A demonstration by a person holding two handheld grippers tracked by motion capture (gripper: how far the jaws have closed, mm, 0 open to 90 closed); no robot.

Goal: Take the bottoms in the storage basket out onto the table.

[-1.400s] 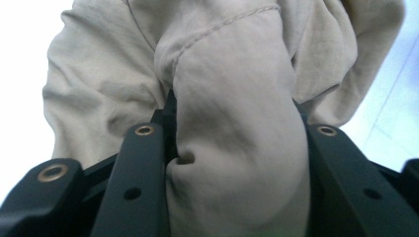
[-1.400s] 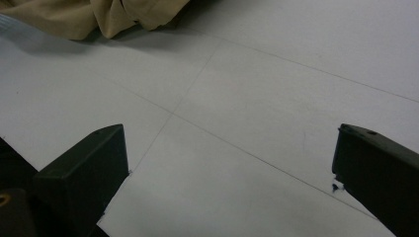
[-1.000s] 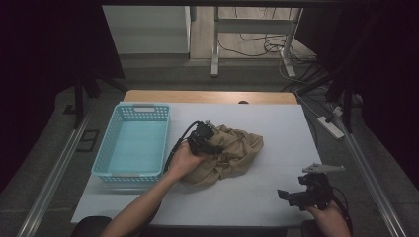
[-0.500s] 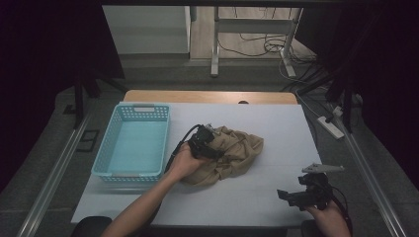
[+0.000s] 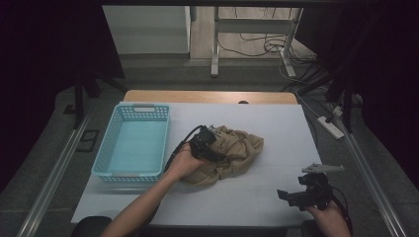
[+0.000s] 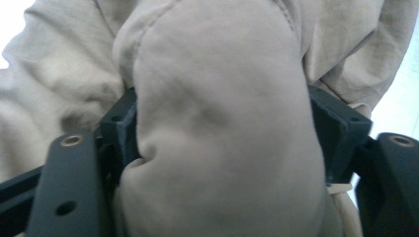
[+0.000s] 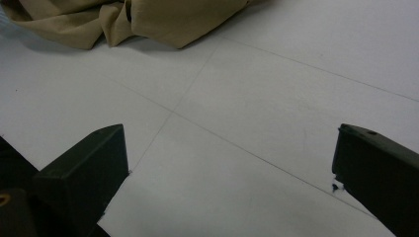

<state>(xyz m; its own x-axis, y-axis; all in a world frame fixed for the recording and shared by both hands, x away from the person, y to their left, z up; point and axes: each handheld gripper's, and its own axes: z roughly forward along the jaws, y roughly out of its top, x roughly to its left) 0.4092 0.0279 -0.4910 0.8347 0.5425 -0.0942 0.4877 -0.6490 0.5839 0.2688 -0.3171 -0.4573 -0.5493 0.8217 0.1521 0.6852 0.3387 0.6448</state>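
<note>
We see a crumpled tan garment (image 5: 234, 150) lying near the middle of the white table (image 5: 276, 123), just right of a light blue basket (image 5: 132, 143) that stands on the table's left part. The left gripper (image 5: 210, 145) sits at the garment's left edge, held by the left hand (image 5: 185, 163). In the left gripper view a thick fold of the tan cloth (image 6: 222, 128) bulges up between the two black jaws, and both pads touch its sides. The jaws have just been opening, and they stand partly spread with the fold between them; we cannot tell whether they press on it or merely flank it.

The right gripper (image 5: 291, 197) rests low over the table's near right corner, well apart from the garment, in the right hand (image 5: 328, 219). Its jaws are spread wide over bare tabletop, with the garment's edge (image 7: 148, 19) far ahead of them.
</note>
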